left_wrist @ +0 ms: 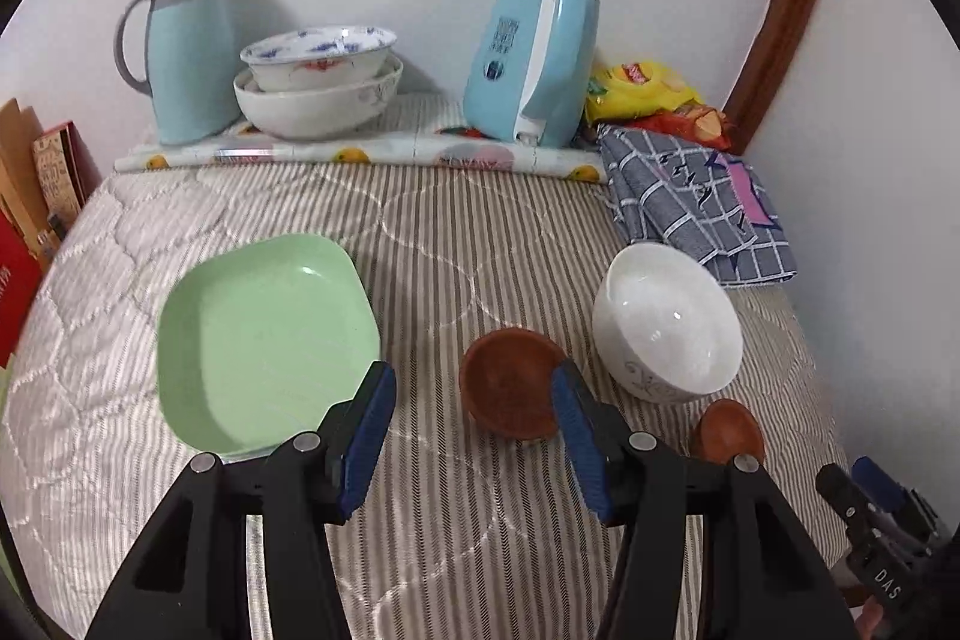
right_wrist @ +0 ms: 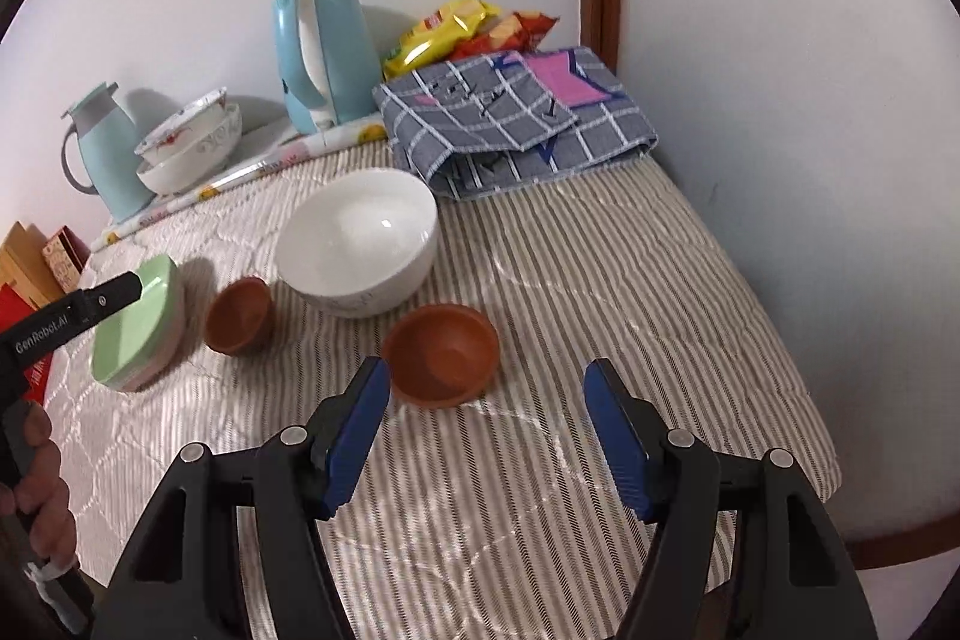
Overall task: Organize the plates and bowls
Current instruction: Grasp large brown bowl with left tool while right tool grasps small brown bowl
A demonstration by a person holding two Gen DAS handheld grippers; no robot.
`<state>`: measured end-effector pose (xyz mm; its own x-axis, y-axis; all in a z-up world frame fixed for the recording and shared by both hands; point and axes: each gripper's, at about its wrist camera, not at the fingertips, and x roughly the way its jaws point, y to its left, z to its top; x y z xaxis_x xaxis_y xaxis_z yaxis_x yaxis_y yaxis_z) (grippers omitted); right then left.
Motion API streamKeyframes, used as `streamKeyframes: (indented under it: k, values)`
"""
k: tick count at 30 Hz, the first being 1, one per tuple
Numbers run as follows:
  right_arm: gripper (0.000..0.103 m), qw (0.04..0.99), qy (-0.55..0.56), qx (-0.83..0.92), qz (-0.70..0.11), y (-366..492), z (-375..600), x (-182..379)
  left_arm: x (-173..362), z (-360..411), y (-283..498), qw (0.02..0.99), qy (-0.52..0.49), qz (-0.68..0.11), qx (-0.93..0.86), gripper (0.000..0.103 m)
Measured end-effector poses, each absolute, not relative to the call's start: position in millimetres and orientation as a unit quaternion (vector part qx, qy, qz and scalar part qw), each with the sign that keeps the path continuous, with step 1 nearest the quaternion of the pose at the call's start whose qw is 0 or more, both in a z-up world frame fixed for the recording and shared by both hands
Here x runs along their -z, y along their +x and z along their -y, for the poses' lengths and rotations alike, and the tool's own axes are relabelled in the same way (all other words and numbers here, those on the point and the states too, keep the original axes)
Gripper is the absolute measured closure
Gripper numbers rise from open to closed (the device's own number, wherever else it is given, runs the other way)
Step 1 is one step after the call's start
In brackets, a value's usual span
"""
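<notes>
Both tongs hung spread and empty over the striped quilt (right_wrist: pixel 600 280), left tongs (left_wrist: pixel 474 436) between the green square plate (left_wrist: pixel 258 340) and a brown bowl (left_wrist: pixel 510 382), right tongs (right_wrist: pixel 486 436) just behind another brown bowl (right_wrist: pixel 441 355), probably ready to nest them; a white bowl (right_wrist: pixel 357 241) stood beyond.

In the right wrist view I see bare cloth (right_wrist: pixel 630 292) at centre right; the white bowl (right_wrist: pixel 360 244) and folded towel (right_wrist: pixel 516 118) block the upper middle.
</notes>
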<state>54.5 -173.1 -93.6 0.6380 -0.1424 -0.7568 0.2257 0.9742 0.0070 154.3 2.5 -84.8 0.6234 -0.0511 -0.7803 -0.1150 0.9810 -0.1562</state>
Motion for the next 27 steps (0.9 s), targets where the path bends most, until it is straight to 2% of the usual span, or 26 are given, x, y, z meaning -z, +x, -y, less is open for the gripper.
streamKeyframes:
  k: [10, 18, 27]
  values:
    - [0.037, 0.894, 0.046, 0.097, -0.434, 73, 185, 129, 123, 12, 174, 0.879, -0.096, -0.467, -0.016, 0.051]
    - [0.046, 0.888, 0.069, 0.093, -0.446, 92, 196, 150, 142, 18, 190, 0.872, -0.084, -0.481, -0.024, 0.052]
    - [0.05, 0.885, 0.067, 0.079, -0.454, 107, 195, 164, 162, 19, 202, 0.863, -0.084, -0.497, -0.04, 0.064]
